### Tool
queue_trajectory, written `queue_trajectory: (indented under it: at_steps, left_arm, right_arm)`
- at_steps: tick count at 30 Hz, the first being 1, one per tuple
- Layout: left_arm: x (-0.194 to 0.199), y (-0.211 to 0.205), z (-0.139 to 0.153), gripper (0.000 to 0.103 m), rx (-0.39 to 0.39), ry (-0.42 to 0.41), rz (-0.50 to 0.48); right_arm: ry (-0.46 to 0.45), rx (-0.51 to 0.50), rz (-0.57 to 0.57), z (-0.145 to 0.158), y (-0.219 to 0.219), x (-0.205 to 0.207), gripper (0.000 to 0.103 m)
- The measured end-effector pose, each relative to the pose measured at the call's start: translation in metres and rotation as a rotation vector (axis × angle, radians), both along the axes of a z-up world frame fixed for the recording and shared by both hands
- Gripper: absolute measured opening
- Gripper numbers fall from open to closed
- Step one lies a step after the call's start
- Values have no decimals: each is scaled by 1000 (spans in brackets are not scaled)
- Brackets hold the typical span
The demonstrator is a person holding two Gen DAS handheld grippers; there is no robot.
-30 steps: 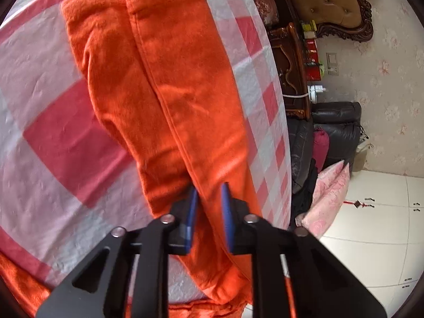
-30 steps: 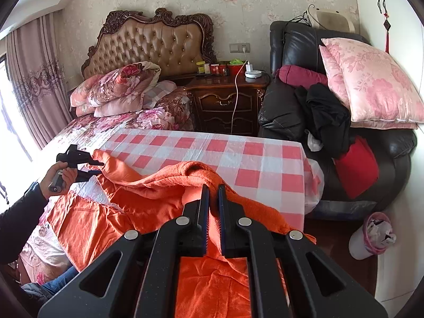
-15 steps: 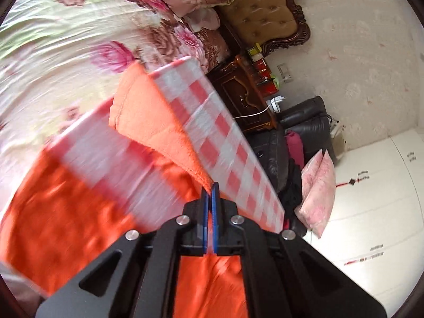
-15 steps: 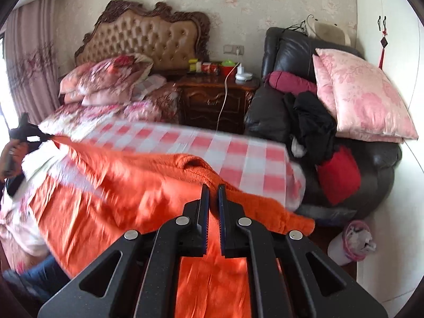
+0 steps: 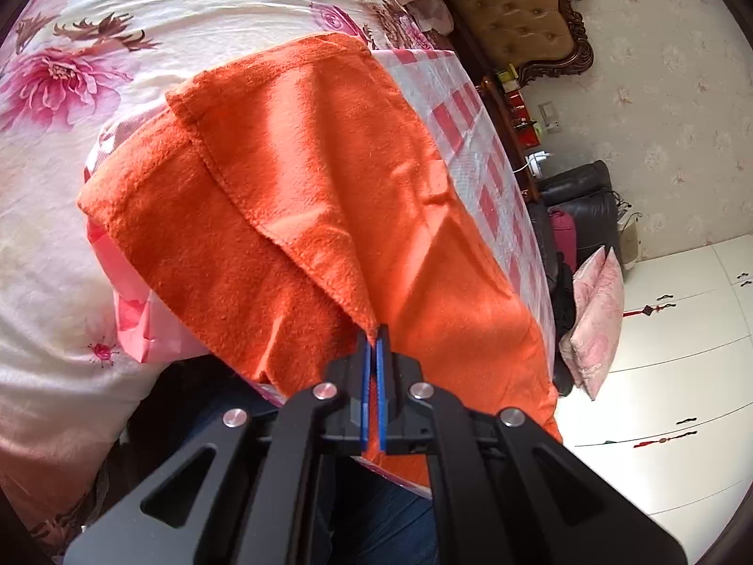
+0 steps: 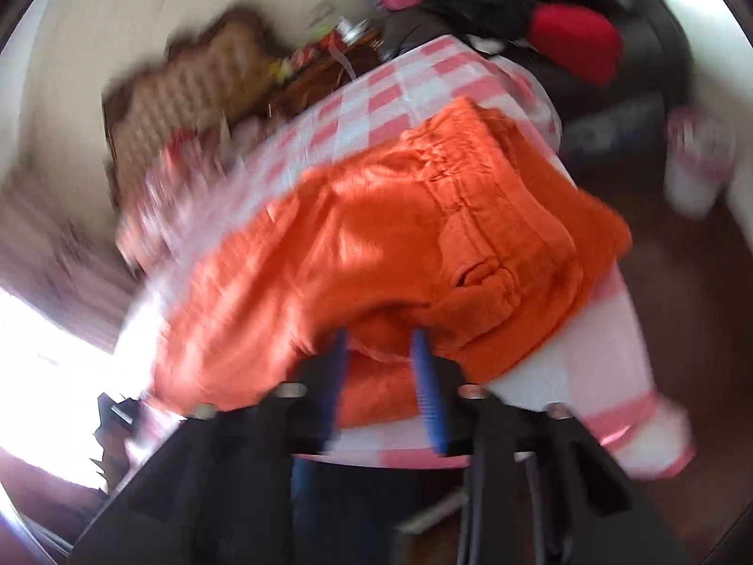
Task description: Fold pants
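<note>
— What was nearest to the cameras?

— The left gripper (image 5: pixel 375 335), its jaws clenched on a corner of the orange pants (image 5: pixel 329 197). The right gripper (image 6: pixel 379 343) had its jaws released, the blue pads apart, no cloth between them — though that view was blurred.

— And where did the pants lie?

— Spread on the checked cloth (image 5: pixel 475 141), doubled over, their waistband (image 6: pixel 480 216) towards the right gripper. Farther away were the floral bedsheet (image 5: pixel 141 23), then the headboard (image 5: pixel 532 14).
</note>
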State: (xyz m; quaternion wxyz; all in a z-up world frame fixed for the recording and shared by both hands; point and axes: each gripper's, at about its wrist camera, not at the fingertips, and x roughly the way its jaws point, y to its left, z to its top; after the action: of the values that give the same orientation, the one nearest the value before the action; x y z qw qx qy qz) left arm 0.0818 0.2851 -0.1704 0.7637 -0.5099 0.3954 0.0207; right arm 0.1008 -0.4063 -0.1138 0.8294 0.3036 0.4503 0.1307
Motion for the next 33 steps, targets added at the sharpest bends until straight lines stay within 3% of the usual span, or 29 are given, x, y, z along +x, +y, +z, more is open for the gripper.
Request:
queue_trajectory:
  at_steps: [1,5,10,17,21,25,28,30,33]
  left_arm:
    - [2,-1,0,1,1,-7,-3]
    - [-1,-3,-8,1,-10,-6,-5]
    - [-5,-5,-12,1,-19,-13,-4]
    - [-3,-5,-9,2,-4,-15,-10]
    - [-3,-5,-8,2,-11,-22,-4]
    - [-3,-4,-9,2,-8,-22,-6]
    - [-2,-2,-10,2,-11,-21,-6]
    - [-2,-2,-10,2,-12,-25,-5]
    - [-3,-1,-10,2,-27,-33,-2]
  right_arm:
    - [3,52,-29,-2,-5,-2,67]
    - [19,246,-142,-8,-27,-5,68]
    - [138,322,-276,-19,-35,8,67]
    - [174,390,-247,-18,-3,9,67]
    - [267,421,-257,-36,13,19,67]
    - [284,440,-233,-43,34,22,67]
    - [243,394,-295,-38,30,24,67]
    - [195,332,-408,-30,9,25,67]
    - [152,298,-447,-25,-11,32,66]
